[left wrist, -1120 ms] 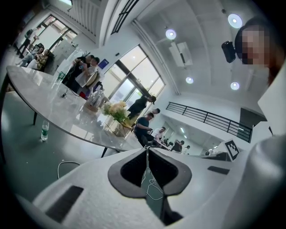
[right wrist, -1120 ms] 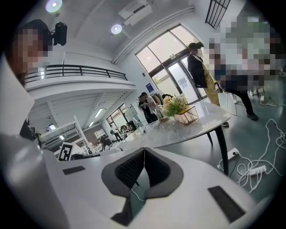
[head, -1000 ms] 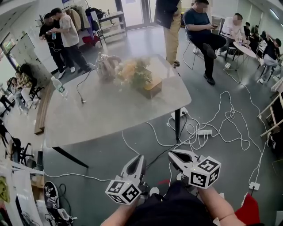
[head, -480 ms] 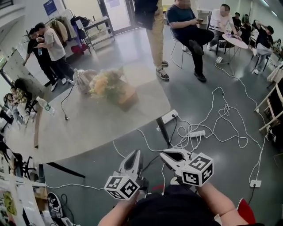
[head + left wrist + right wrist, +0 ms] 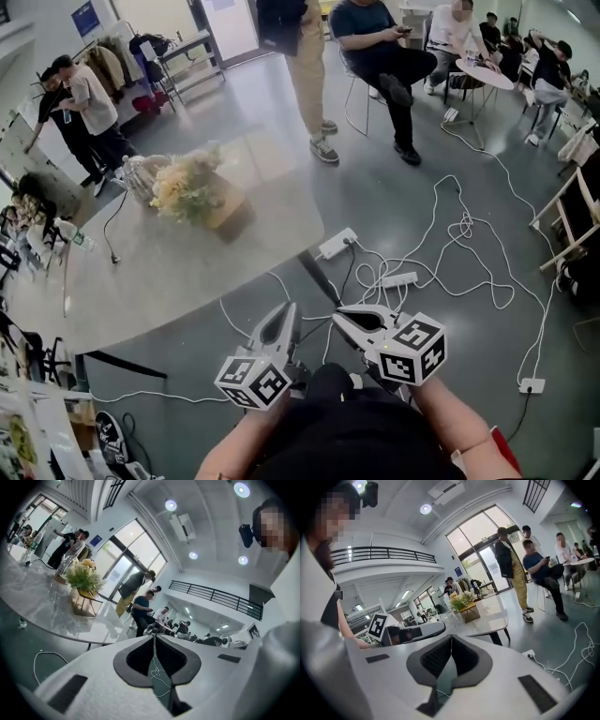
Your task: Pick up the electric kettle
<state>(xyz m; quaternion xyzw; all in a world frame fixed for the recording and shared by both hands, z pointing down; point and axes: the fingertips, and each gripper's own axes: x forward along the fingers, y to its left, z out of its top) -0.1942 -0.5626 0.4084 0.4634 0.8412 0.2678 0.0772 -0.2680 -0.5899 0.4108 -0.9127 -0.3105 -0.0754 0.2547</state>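
Observation:
The electric kettle point(image 5: 139, 175), clear-bodied with a cord trailing over the tabletop, stands at the far left of the grey table point(image 5: 169, 272), beside a flower arrangement point(image 5: 187, 187). It is far from both grippers. My left gripper point(image 5: 285, 310) and right gripper point(image 5: 339, 315) are held side by side over the floor near the table's right end, both shut and empty. In the left gripper view the kettle point(image 5: 65, 564) shows small behind the flowers point(image 5: 85, 576). The right gripper view shows the flowers point(image 5: 462, 599) on the table; the kettle is not clear there.
White power strips point(image 5: 336, 244) point(image 5: 398, 279) and tangled cables lie on the floor ahead. A person point(image 5: 298, 56) stands past the table and others sit at the right. A water bottle point(image 5: 71, 234) lies on the table's left side. A dark table leg point(image 5: 319, 277) is close ahead.
The table with kettle and flowers has slid leftward in the head view and the cables have come closer. Both grippers keep shut, side by side in front of me.

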